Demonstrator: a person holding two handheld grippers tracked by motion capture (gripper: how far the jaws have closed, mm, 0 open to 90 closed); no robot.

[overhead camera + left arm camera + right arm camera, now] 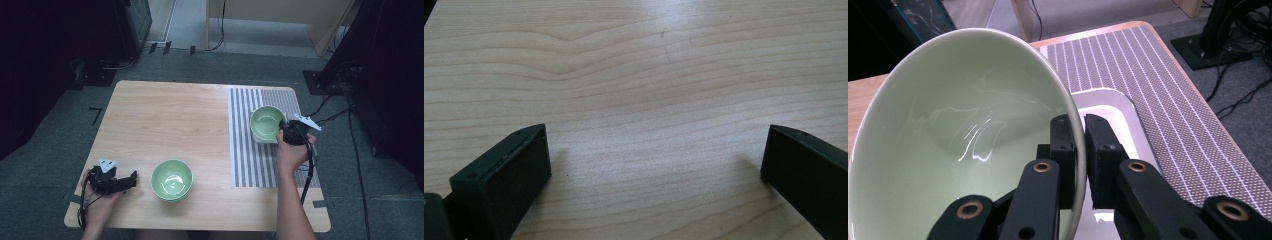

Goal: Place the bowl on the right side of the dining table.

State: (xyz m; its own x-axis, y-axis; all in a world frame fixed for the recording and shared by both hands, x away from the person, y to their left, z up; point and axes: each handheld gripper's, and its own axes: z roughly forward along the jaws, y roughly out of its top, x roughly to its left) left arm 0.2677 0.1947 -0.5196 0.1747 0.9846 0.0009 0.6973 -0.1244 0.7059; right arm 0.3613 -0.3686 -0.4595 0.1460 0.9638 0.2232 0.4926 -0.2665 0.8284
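While the left gripper (pixel 131 179) is rested wide open beside a second bowl (pixel 172 179), the green bowl (pixel 268 122) is gripped by its near rim in the right gripper (pixel 1082 150), tilted above the white tray (pixel 1118 117) on the striped mat (pixel 250 150).

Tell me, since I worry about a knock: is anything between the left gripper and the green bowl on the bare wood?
Nothing visible. The left gripper rests with open jaws on the table, and only bare wood lies between it and the near bowl. The right gripper and its bowl are far off on the striped mat.

Pale green bowl (pixel 267 121), tilted, above white tray (pixel 1113 107)
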